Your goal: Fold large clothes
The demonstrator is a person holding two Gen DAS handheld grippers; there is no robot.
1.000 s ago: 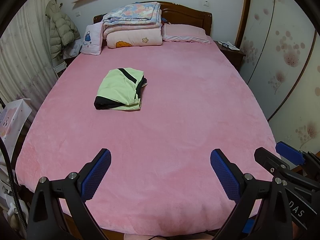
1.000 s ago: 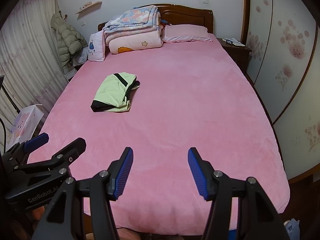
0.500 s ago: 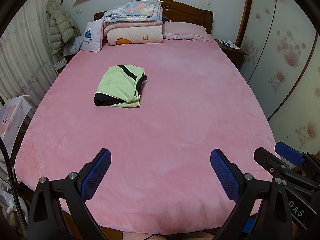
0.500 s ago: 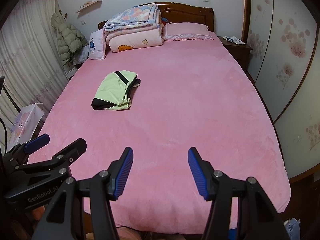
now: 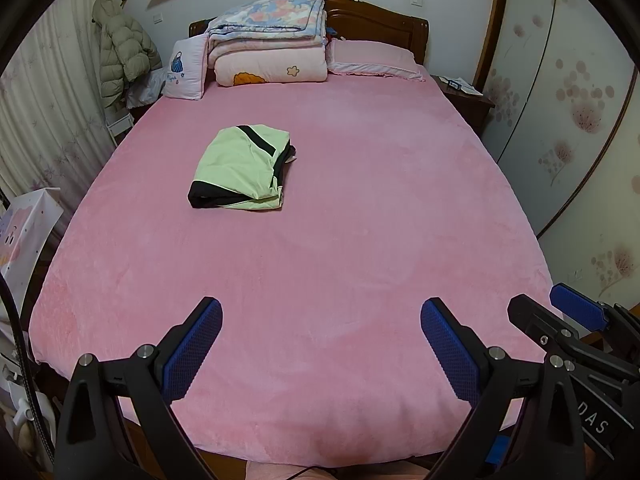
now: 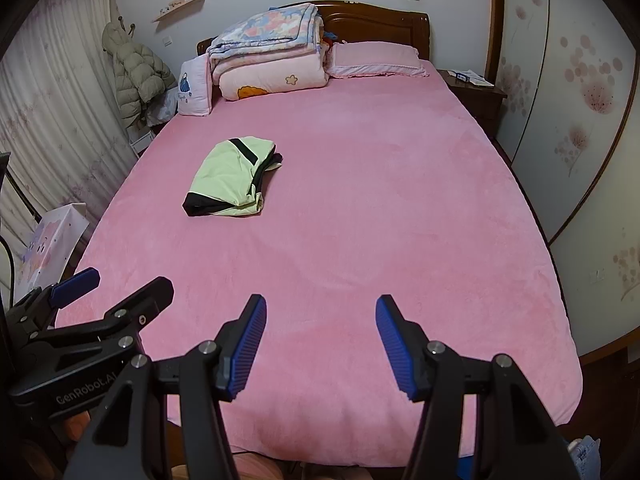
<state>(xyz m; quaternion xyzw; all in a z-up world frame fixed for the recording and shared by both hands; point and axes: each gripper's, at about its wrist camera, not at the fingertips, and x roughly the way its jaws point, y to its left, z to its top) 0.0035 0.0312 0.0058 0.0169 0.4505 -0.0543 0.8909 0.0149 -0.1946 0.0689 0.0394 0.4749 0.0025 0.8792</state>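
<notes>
The folded green garment (image 5: pixel 240 170) lies well beyond and leftward of both spread, empty grippers, nearer the left gripper (image 5: pixel 320 344) than the right gripper (image 6: pixel 320 344).

Both views tilt slightly downward: the folded light-green garment with black trim (image 5: pixel 242 174) and the stacked floral quilts (image 5: pixel 268 46) sit a little higher in frame, apparently from small camera motion only.

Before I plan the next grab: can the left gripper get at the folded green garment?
Probably yes: the left gripper is open, and only bare pink bedspread lies before the folded green garment, though it sits well up the bed.
</notes>
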